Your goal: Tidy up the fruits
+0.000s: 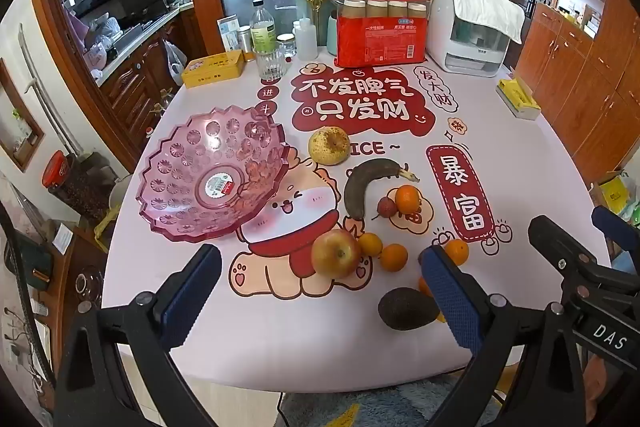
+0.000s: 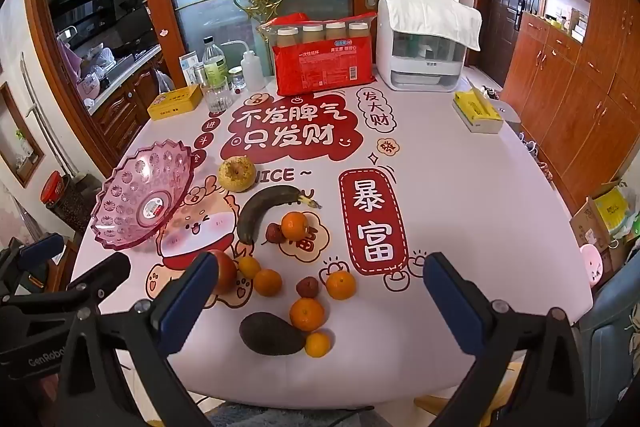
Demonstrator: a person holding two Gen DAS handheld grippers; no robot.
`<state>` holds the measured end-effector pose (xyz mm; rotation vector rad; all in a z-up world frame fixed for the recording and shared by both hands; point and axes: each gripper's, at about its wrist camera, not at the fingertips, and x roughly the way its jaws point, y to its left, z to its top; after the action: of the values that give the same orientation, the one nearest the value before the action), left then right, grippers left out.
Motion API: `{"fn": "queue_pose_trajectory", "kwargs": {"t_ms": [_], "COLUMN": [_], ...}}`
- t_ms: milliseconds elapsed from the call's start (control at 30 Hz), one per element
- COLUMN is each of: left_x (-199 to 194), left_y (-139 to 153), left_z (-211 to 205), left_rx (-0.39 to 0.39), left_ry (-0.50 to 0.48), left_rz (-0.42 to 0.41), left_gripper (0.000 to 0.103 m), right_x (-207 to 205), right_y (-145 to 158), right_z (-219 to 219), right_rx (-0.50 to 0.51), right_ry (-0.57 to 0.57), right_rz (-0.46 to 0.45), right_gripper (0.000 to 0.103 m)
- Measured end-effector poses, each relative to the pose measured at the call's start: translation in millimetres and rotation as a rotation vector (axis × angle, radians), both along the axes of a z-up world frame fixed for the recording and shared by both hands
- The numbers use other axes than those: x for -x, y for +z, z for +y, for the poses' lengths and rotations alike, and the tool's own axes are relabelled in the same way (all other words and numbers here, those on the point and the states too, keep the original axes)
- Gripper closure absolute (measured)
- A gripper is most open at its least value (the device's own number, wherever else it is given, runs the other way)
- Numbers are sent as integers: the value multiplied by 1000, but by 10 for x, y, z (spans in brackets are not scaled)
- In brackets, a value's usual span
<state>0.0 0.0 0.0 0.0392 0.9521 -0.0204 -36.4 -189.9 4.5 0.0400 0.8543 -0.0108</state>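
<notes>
both grippers gaped empty. apple point(image 1: 335, 253) lay dead ahead of left gripper point(image 1: 320, 291), bowl point(image 1: 212, 173) up-left; avocado point(image 2: 272, 333) nearer right gripper point(image 2: 320, 301), long axis crosswise.

— Where does everything sit relative to the banana point(image 2: 267, 209)?
— Bowl point(image 2: 140, 195) to its left, pear point(image 2: 236, 173) just behind, apple point(image 1: 335, 253) and avocado point(image 2: 272, 333) in front, all on the table point(image 2: 460, 227).
</notes>
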Motion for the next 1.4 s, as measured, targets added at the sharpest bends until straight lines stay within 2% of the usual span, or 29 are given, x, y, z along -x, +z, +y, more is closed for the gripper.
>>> {"fn": "queue_pose_trajectory", "kwargs": {"t_ms": [733, 1033, 1400], "left_x": [1, 13, 75], "left_y": [0, 48, 90], "left_z": [3, 54, -9], "left_rx": [0, 51, 54], "left_ry": [0, 0, -4], "left_rz": [-2, -38, -41], "left_gripper": [3, 3, 3], "right_x": [-14, 0, 68], "right_y": [12, 45, 108], "right_z": [5, 4, -40], "right_rx": [-1, -8, -24], "right_ry": [2, 8, 15], "right_rz": [-9, -20, -75], "right_gripper": [0, 0, 0]}}
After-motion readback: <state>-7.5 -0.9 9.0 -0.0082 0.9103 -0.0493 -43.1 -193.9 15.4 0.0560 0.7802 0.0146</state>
